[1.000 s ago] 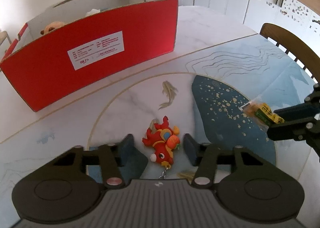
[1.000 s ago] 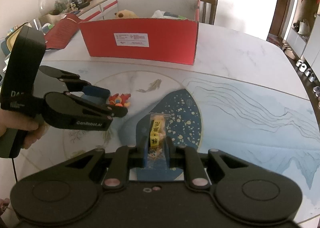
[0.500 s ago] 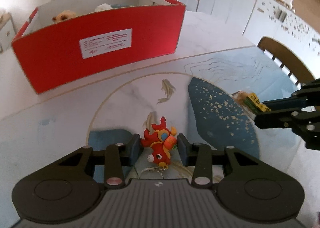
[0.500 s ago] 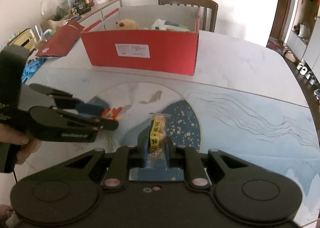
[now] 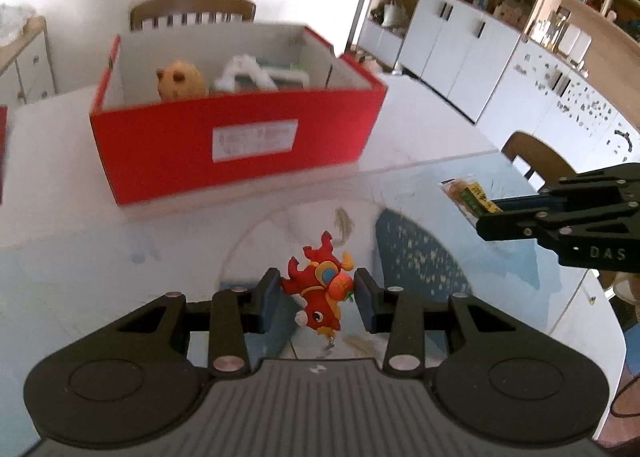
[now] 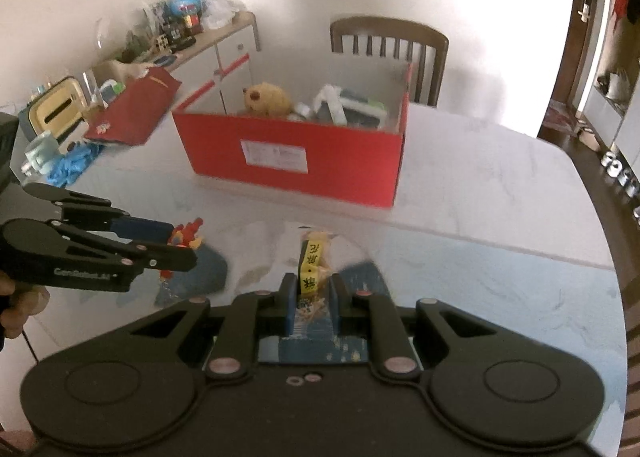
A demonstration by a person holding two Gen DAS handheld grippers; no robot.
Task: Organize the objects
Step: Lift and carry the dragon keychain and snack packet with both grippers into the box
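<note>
My left gripper (image 5: 316, 291) is shut on a red dragon keychain toy (image 5: 320, 289) and holds it above the table. It also shows in the right wrist view (image 6: 186, 237). My right gripper (image 6: 311, 291) is shut on a clear snack packet with a yellow label (image 6: 312, 265), also lifted; the packet shows in the left wrist view (image 5: 466, 193). An open red cardboard box (image 5: 240, 145) stands ahead on the table, also in the right wrist view (image 6: 296, 153). It holds a tan plush toy (image 6: 266, 99) and white items (image 6: 344, 107).
The marble table (image 6: 480, 185) has a blue patterned mat (image 5: 420, 257) under the grippers. Wooden chairs (image 6: 388, 37) stand behind the box and at the right (image 5: 536, 161). A red lid (image 6: 136, 109) and clutter lie at the left. White cabinets (image 5: 460, 41) are beyond.
Both grippers have lifted their objects off the table and moved toward the red box. The left gripper shut on the dragon toy; the right stayed shut on the packet.
</note>
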